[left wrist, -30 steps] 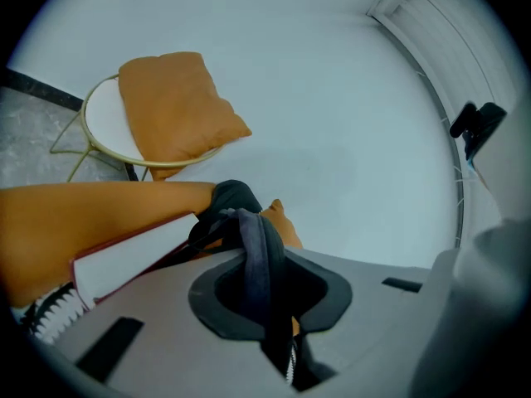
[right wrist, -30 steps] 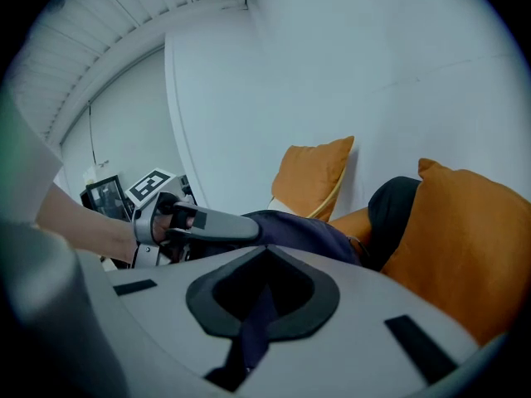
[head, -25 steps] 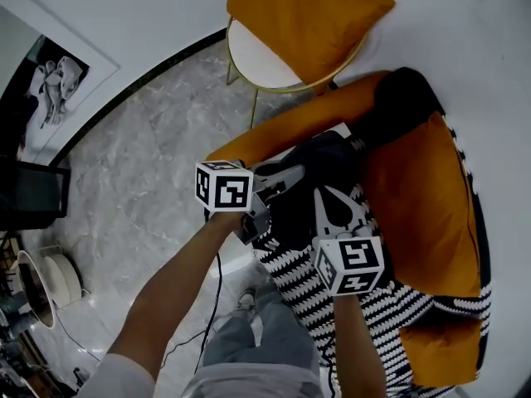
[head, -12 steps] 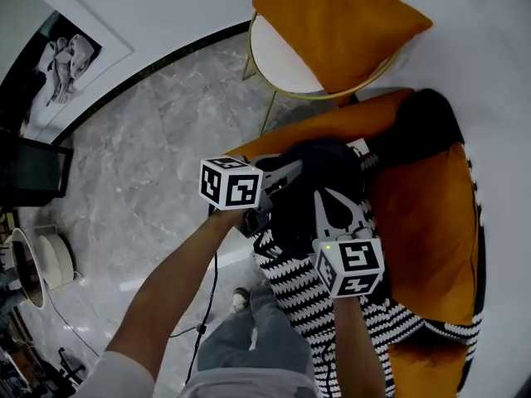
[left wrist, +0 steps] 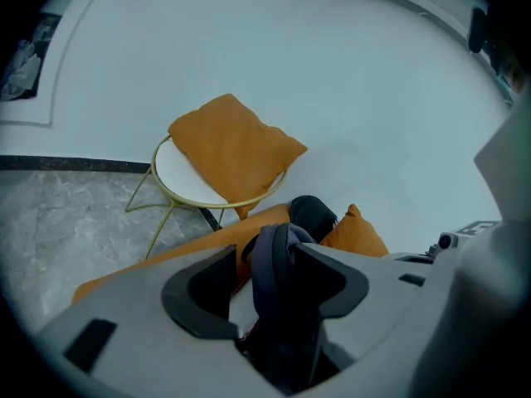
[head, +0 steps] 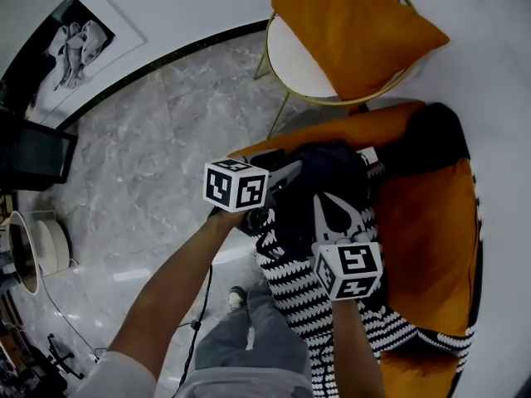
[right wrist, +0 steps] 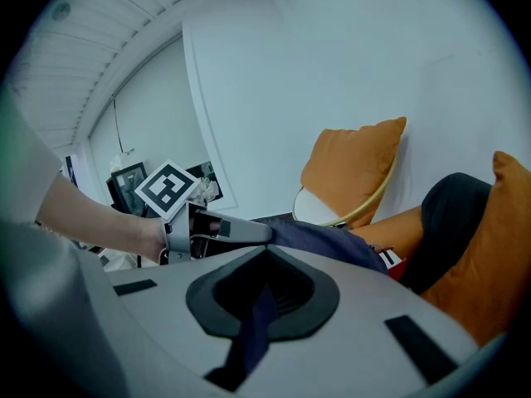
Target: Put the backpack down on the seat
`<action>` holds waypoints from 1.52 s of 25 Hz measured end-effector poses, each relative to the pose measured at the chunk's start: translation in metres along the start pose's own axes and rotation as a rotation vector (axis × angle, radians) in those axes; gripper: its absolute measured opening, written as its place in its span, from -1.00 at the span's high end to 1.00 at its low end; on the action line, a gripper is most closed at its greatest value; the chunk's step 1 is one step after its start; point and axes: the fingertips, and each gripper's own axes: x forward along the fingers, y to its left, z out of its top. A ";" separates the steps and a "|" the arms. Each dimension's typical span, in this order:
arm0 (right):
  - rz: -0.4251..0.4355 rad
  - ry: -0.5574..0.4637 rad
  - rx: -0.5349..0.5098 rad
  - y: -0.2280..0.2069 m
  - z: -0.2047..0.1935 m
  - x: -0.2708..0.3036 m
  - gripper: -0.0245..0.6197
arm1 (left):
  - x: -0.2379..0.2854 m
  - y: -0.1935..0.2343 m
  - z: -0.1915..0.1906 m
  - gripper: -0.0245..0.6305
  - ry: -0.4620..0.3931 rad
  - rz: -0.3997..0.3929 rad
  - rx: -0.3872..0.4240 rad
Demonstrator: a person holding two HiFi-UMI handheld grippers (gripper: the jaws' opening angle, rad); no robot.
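Dark fabric of the backpack (head: 323,177) is seen settled on the orange seat (head: 427,222), just ahead of both tools. A wide strap (left wrist: 272,255) stands loose between the opening jaws of the left gripper (left wrist: 278,284). A thin strap (right wrist: 253,330) is pinched by the closed right gripper (right wrist: 261,293), so the remaining release is judged to rest with the right.

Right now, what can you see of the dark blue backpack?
The dark blue fabric backpack looks soft and slumped. It lies on the orange seat, at the edge of a black-and-white knitted throw. One of its strap loops stands between the jaws of the left gripper, which are opening. The right gripper is shut on another thin strap.
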 end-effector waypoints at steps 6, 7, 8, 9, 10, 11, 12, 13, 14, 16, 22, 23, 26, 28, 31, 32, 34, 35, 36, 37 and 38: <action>0.029 -0.001 -0.018 0.019 0.008 0.000 0.92 | -0.032 0.000 0.007 0.31 -0.051 0.044 -0.024; 0.034 -0.003 -0.021 0.023 0.011 -0.001 0.92 | -0.040 -0.002 0.009 0.31 -0.059 0.052 -0.020; 0.039 -0.006 -0.024 0.028 0.014 -0.002 0.92 | -0.049 -0.004 0.010 0.31 -0.064 0.062 -0.013; 0.044 -0.008 -0.027 0.033 0.017 -0.002 0.92 | -0.059 -0.006 0.011 0.32 -0.069 0.072 -0.007; 0.050 -0.011 -0.030 0.040 0.020 -0.004 0.92 | -0.068 -0.008 0.010 0.32 -0.073 0.081 -0.004; 0.057 -0.015 -0.033 0.046 0.023 -0.005 0.92 | -0.078 -0.010 0.010 0.31 -0.080 0.088 -0.004; 0.065 -0.020 -0.037 0.054 0.027 -0.007 0.92 | -0.088 -0.014 0.009 0.32 -0.088 0.093 -0.006; 0.073 -0.026 -0.042 0.061 0.031 -0.008 0.92 | -0.098 -0.017 0.009 0.32 -0.098 0.099 -0.006; 0.082 -0.032 -0.049 0.069 0.036 -0.010 0.92 | -0.108 -0.020 0.011 0.32 -0.110 0.106 -0.005; 0.099 -0.041 -0.062 0.087 0.047 -0.013 0.92 | -0.129 -0.028 0.016 0.32 -0.132 0.125 0.004; 0.129 -0.074 -0.093 0.143 0.070 -0.037 0.92 | -0.194 -0.053 0.021 0.32 -0.198 0.182 0.026; 0.131 -0.082 -0.096 0.150 0.074 -0.043 0.92 | -0.203 -0.058 0.021 0.32 -0.207 0.189 0.031; 0.130 -0.108 -0.090 0.172 0.084 -0.061 0.92 | -0.231 -0.075 0.016 0.33 -0.236 0.193 0.023; 0.130 -0.129 -0.079 0.188 0.091 -0.075 0.92 | -0.253 -0.086 0.015 0.37 -0.270 0.194 0.011; 0.134 -0.158 -0.085 0.219 0.105 -0.098 0.92 | -0.291 -0.105 0.021 0.40 -0.312 0.205 0.030; 0.132 -0.167 -0.091 0.229 0.110 -0.106 0.92 | -0.303 -0.112 0.023 0.41 -0.323 0.207 0.040; 0.133 -0.183 -0.103 0.247 0.115 -0.120 0.92 | -0.323 -0.125 0.025 0.41 -0.335 0.223 0.064; 0.135 -0.187 -0.110 0.255 0.115 -0.127 0.92 | -0.331 -0.131 0.023 0.43 -0.335 0.239 0.081; 0.136 -0.192 -0.118 0.262 0.115 -0.133 0.92 | -0.339 -0.137 0.020 0.46 -0.334 0.256 0.102; 0.136 -0.197 -0.127 0.268 0.114 -0.140 0.92 | -0.346 -0.143 0.017 0.50 -0.334 0.272 0.123; 0.135 -0.203 -0.138 0.274 0.115 -0.146 0.92 | -0.353 -0.148 0.015 0.56 -0.334 0.285 0.142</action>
